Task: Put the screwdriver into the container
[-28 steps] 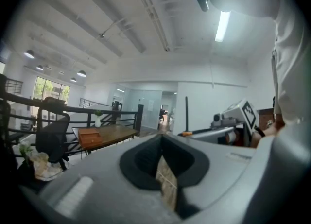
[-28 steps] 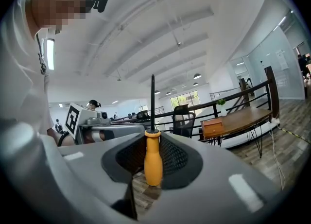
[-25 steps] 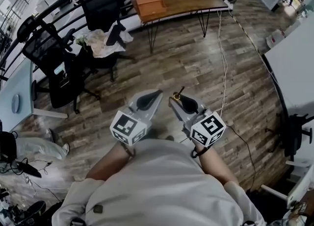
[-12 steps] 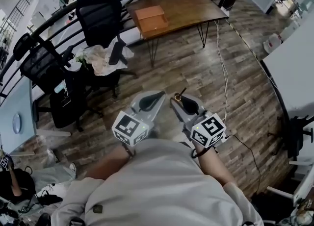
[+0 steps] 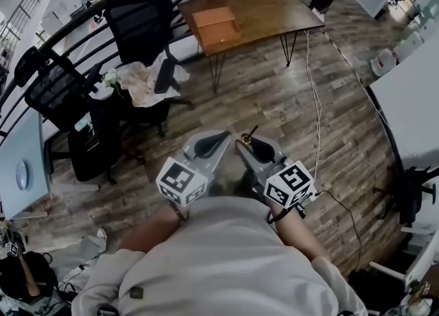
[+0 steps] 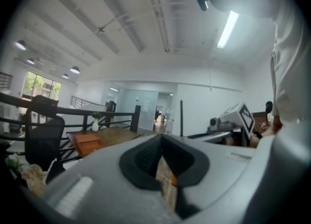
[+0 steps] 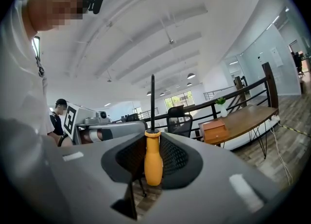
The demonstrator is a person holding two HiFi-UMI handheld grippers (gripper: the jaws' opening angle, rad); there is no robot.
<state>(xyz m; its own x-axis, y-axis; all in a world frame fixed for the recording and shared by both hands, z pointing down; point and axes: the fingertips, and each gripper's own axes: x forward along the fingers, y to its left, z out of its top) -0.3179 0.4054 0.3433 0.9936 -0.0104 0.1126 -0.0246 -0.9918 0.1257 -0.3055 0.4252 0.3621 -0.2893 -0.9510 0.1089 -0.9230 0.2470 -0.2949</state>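
Firmly clamped in R gripper (image 7: 153, 135), orange-handled screwdriver (image 7: 153, 162) stands upright; L gripper (image 6: 162, 138) jaws together & empty; container (image 5: 215, 23) at table's (image 5: 274, 3) left end.

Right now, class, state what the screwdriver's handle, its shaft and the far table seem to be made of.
The screwdriver handle: likely plastic, smooth orange with a soft sheen. The shaft: probably metal, thin, straight, dark. The table: seemingly a wood top, brown with faint grain, matte; its legs look like thin black metal rods.
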